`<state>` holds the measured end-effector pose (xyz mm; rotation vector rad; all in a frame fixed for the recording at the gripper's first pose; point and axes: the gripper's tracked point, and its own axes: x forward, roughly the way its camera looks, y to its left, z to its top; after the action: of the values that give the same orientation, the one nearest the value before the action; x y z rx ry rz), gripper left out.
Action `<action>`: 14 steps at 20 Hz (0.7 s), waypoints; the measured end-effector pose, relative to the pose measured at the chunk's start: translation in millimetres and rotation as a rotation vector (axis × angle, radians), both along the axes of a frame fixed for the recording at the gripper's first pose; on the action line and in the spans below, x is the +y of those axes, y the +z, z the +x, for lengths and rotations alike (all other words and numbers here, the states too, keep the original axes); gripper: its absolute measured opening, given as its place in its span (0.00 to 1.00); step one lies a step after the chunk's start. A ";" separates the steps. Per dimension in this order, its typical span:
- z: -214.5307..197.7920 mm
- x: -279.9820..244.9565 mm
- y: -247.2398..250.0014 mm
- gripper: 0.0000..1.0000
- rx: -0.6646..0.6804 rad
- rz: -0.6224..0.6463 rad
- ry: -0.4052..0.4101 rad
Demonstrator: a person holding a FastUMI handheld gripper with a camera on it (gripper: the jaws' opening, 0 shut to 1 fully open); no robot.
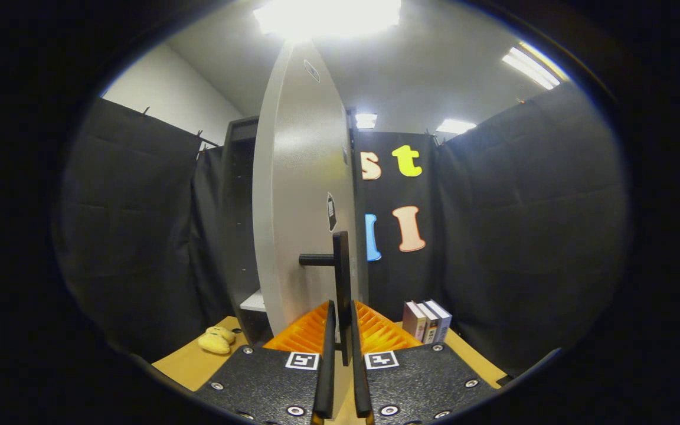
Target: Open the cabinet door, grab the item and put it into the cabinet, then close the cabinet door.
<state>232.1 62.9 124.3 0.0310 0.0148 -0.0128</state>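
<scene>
The tabletop (pixel 189 363) is a smooth, pale wooden board, hemmed in on all sides by black cloth walls that hang in soft folds, with a white ceiling and bright strip lights overhead. On it stands a dark cabinet (pixel 235 230) whose pale grey, matte cabinet door (pixel 293 200) is swung open, edge-on to the gripper (pixel 343 354); a light shelf shows inside, low down. The gripper is clenched on the door's handle (pixel 340 277), a slim black bar on a short round post, both fingers pressed to its lower end. Left of the fingers, near the cabinet's foot, lies a soft, lumpy yellow plush toy (pixel 216 340). Beyond the fingers to the right, three books (pixel 427 321) stand upright together, spines side by side, against the cloth.
</scene>
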 end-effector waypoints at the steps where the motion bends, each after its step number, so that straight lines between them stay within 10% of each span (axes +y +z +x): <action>1: -0.5 -5.7 1.7 0.14 -0.007 0.008 -0.026; 9: -5.9 -32.8 2.3 0.07 -0.003 -0.013 -0.104; 14: -14.9 -27.2 19.5 0.22 -0.053 -0.038 -0.088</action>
<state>217.2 35.7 143.8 -0.0061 -0.0401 -0.1005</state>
